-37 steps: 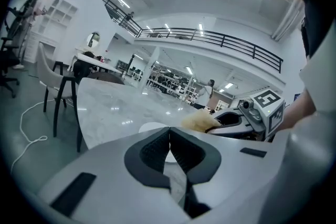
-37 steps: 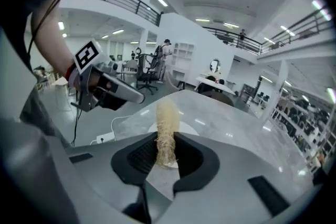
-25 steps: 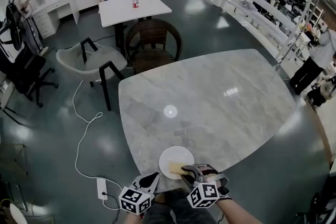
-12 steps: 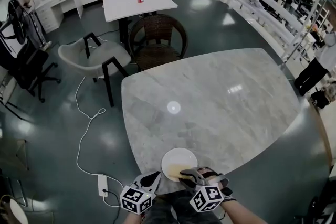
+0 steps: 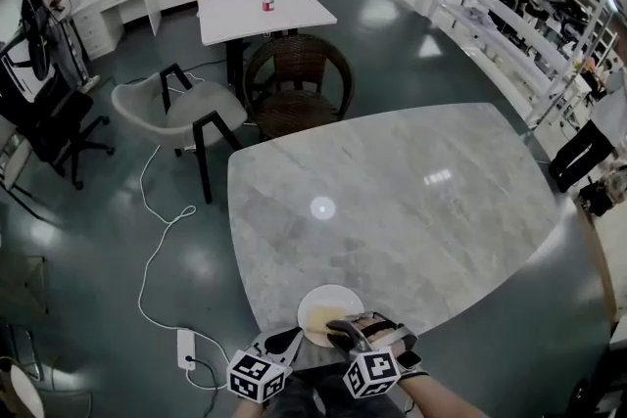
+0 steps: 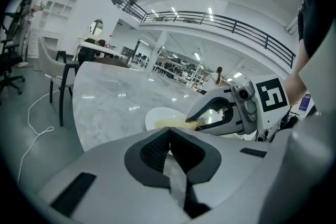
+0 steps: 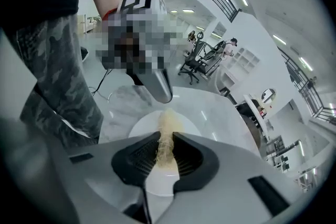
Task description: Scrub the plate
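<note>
A white plate [image 5: 331,301] lies at the near edge of the marble table [image 5: 392,201]. My right gripper [image 5: 340,330] is shut on a yellow fibrous scrub pad [image 5: 321,316] that rests on the plate's middle. In the right gripper view the pad [image 7: 168,126] runs out between the jaws of the right gripper [image 7: 166,147] over the plate [image 7: 140,126]. My left gripper [image 5: 292,340] is shut with nothing between its jaws, its tip at the plate's left rim. In the left gripper view the left gripper [image 6: 168,136] points at the plate [image 6: 157,114], with the pad [image 6: 178,123] beyond.
A wicker chair [image 5: 299,64] and a grey chair [image 5: 176,108] stand beyond the table's far side. Behind them a white table [image 5: 263,13] carries a small bottle [image 5: 267,3]. On the floor at the left lie a power strip [image 5: 186,348] and cable. People stand far off.
The head view has shifted a little. The right gripper, still shut on the pad, has drawn it slightly toward the plate's near left. The left gripper stays at the rim.
</note>
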### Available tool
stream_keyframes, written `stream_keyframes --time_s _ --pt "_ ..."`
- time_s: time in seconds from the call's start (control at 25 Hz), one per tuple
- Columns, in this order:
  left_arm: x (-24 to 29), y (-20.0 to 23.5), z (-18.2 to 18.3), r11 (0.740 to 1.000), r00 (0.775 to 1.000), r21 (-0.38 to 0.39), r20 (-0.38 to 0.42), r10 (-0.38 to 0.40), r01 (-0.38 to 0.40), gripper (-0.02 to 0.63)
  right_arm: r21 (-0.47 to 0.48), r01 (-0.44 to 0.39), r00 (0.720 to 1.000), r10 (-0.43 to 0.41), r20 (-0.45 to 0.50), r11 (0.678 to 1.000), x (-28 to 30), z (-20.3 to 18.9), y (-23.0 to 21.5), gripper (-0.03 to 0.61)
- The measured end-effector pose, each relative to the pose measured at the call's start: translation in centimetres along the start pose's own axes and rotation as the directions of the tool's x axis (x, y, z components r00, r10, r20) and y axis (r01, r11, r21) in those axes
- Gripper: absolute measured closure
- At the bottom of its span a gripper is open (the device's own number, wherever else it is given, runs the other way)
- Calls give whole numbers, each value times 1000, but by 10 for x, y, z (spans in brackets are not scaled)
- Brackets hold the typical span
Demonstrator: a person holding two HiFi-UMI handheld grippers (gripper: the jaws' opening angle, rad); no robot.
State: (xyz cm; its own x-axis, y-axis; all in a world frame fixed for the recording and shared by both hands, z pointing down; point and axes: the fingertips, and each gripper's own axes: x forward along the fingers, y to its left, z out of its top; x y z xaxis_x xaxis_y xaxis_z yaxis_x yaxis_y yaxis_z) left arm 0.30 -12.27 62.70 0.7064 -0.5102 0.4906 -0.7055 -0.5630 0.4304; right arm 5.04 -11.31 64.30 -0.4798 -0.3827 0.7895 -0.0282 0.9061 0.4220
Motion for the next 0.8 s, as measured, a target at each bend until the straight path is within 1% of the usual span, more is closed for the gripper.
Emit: stream_keyframes --time_s 0.28,0.44,0.64,0.8 --pt "6 -5 -6 1000 1000 -7 -14 -7 7 603 -16 43 999 -44 -31 999 3 -7 -15 502" --pt "9 -3 -6 1000 1000 -8 -14 -12 12 603 -1 73 995 -73 -64 997 1 -16 -21 502" --pt "12 -2 -3 1000 1000 -4 -19 -17 17 603 24 60 995 -57 -82 998 -5 -27 -12 502" --pt "13 -2 0 1000 1000 -1 -19 -22 22 603 44 36 996 -32 -77 998 -11 -26 0 502"
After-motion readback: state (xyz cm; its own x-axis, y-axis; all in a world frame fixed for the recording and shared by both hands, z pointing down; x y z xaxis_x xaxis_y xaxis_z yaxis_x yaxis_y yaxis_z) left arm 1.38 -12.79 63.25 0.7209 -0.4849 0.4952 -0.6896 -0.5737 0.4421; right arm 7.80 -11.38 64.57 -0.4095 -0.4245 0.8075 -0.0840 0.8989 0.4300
